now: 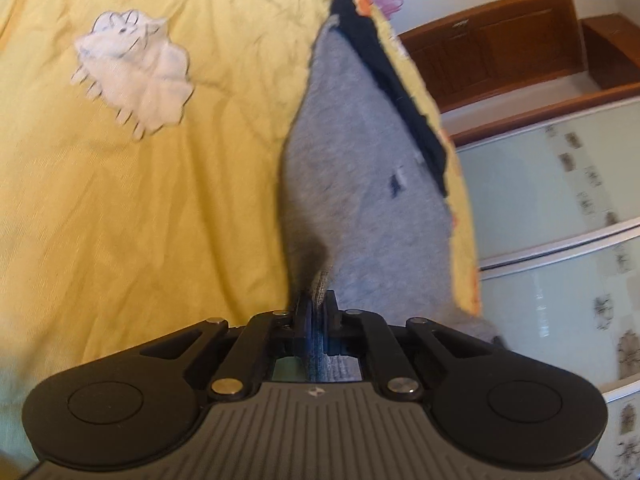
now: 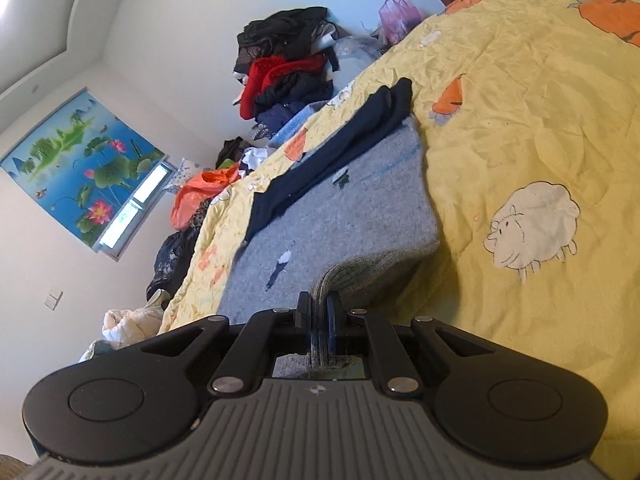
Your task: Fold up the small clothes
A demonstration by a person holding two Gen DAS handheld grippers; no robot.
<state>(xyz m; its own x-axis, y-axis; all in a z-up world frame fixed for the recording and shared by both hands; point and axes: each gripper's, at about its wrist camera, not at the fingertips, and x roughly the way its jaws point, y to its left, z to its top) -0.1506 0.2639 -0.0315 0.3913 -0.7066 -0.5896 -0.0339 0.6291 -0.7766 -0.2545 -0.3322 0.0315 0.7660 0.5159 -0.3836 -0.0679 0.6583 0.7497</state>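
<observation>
1. Grey knit garment (image 1: 360, 184) lies on the bed's yellow bedspread (image 1: 140, 200), its near ribbed edge pulled up off the cover; small dark marks on its face.
2. Dark navy garment (image 2: 340, 156) lies along the grey one's far edge, touching it.
3. Left hand-held gripper (image 1: 316, 312) clenched on the grey ribbed edge, fabric pinched between the pads.
4. Right hand-held gripper (image 2: 318, 312) also clamped on the grey ribbed hem (image 2: 360, 276), which bunches up at the pads.
5. Bedspread print: white sheep (image 2: 532, 228), orange carrots (image 2: 450, 98).
6. Clothes pile (image 2: 284, 72) past the bed's far side; lotus picture (image 2: 76, 164) on the wall; wooden cabinets (image 1: 500, 40) in the left wrist view.
</observation>
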